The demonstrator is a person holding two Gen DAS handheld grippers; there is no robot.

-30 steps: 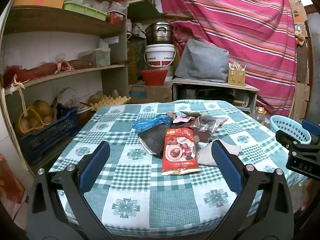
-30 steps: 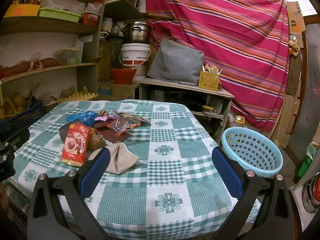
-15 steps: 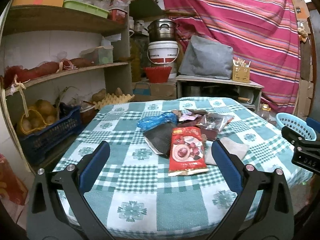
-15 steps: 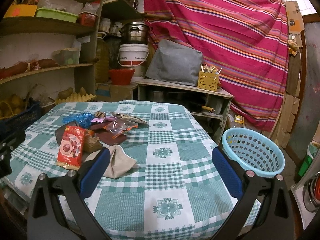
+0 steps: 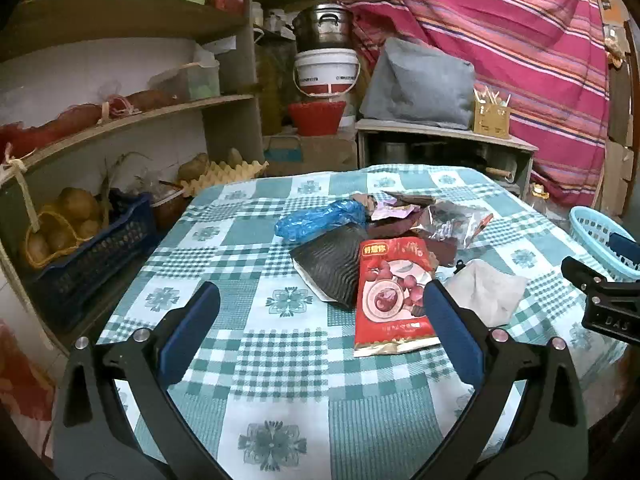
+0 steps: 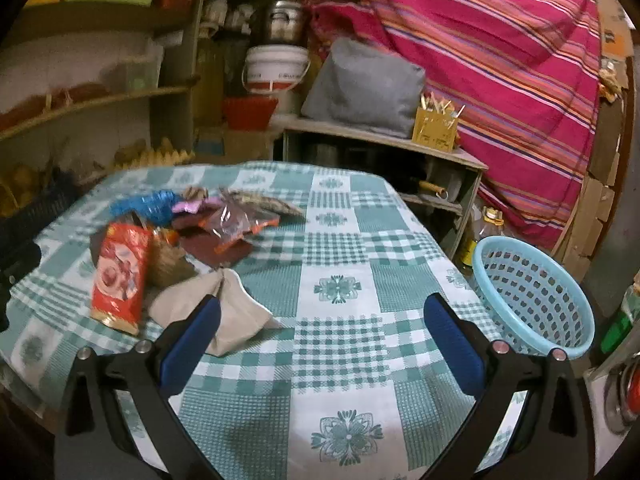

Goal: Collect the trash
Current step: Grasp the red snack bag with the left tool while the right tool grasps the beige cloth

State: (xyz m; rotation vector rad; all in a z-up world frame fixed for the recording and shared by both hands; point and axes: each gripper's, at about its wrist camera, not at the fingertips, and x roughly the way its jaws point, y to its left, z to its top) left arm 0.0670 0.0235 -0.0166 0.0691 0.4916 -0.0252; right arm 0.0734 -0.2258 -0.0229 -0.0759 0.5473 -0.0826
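Left wrist view: the left gripper hangs over the checked table, jaws spread wide and empty. The red snack packet lies at one o'clock.

Right wrist view, somewhat blurred: the right gripper gapes empty too; a beige wrapper, apparently paper, lies at eleven o'clock, and the blue basket sits at three.

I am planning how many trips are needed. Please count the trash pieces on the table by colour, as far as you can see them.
Red snack bag: 1
Blue plastic bag: 1
Black ridged wrapper: 1
Beige crumpled paper: 1
Clear wrapper: 1
Pink wrapper: 1
Total: 6 at least; others overlap in the pile.
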